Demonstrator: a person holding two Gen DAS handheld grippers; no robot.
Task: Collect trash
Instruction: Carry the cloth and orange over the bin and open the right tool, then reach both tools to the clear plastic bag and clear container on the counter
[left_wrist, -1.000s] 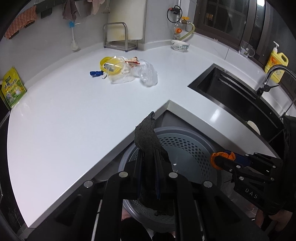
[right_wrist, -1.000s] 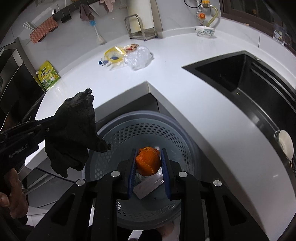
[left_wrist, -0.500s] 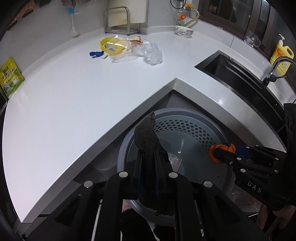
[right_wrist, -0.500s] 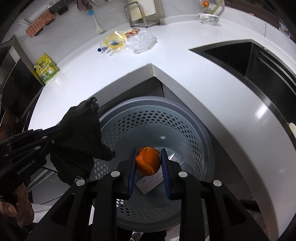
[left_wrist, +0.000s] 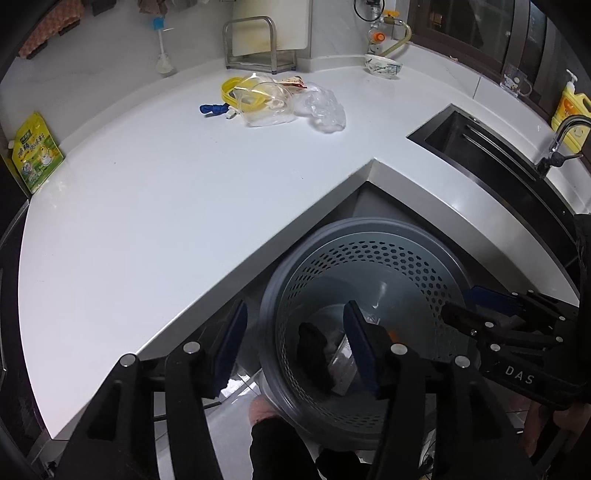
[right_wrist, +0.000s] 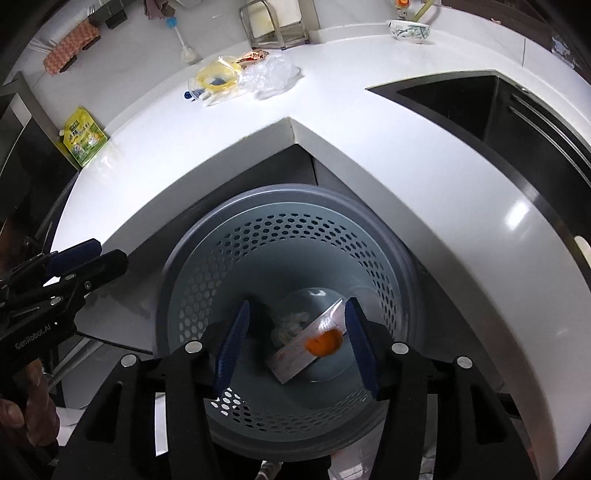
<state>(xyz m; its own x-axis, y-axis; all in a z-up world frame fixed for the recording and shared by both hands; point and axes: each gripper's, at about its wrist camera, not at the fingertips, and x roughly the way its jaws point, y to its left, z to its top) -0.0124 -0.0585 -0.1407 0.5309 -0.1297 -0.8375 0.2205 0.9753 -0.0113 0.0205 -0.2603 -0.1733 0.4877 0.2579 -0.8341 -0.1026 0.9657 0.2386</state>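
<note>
One white table (left_wrist: 155, 206) wraps the one grey perforated bin (right_wrist: 288, 236). At 12 o'clock, a clutter of plastic wrappers (left_wrist: 280, 99). Left tongs (left_wrist: 295, 341) and right tongs (right_wrist: 297, 332) have just been opening, empty; one orange peel (right_wrist: 325, 342) and one black rag (left_wrist: 314, 354) inside the bin.

Light: the white counter (left_wrist: 155, 206) is lit brightly from above.
Glare: a hot patch is seen on the counter edge in the right view.
Shadow: the bin (right_wrist: 284, 317) interior is dimmed.
Blur: the orange peel (right_wrist: 325, 342) is smeared.
Edges: strongly curved, blackened corners.
</note>
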